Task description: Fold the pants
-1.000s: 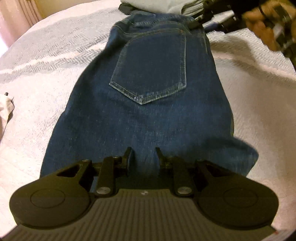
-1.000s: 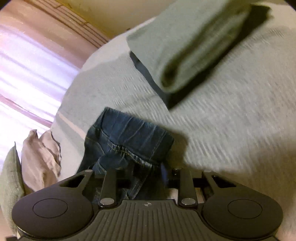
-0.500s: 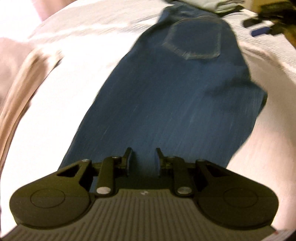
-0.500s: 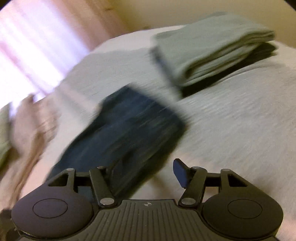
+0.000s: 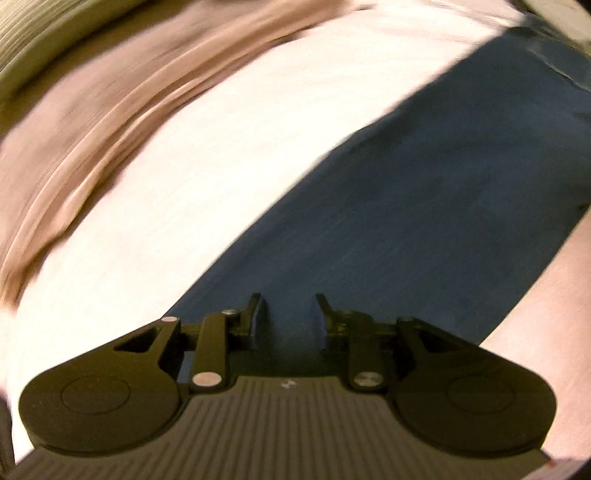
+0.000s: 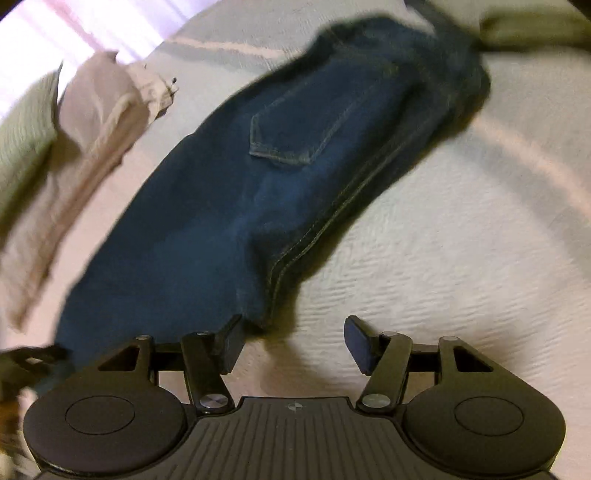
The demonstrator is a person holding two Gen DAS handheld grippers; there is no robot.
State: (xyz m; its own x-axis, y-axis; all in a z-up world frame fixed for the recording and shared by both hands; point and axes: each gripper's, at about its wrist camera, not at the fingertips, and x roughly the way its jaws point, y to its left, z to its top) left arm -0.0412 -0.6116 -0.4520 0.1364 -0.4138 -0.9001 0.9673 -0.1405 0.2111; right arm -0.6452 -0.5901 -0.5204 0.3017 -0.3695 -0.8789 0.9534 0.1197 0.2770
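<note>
At the far left of the right wrist view, a green pillow [image 6: 26,129] is seen at the edge of the bed, and a beige garment [image 6: 92,125] is spread just beside it on the pale bedspread [image 6: 461,229]. To the right of that garment, well apart from the pillow, the blue jeans [image 6: 229,206] are laid flat on the bedspread with a back pocket [image 6: 306,129] facing up. Their long axis is set on a diagonal, from the lower left near the camera up to the upper right, where the waistband end is pointed towards a folded green item [image 6: 535,26] at the top right corner. A stitched seam is shown along the right edge of the jeans.

The right hand-held gripper [image 6: 293,341] is held just above the bedspread with its fingers spread wide; the near corner of the jeans lies just ahead of its left finger, and nothing is gripped.

In the blurred left wrist view, the same diagonal is followed by the jeans [image 5: 424,206] across the white bedspread [image 5: 177,206]. The left hand-held gripper [image 5: 288,317] is seen with denim between its narrowly parted fingers; whether the cloth is clamped cannot be told.
</note>
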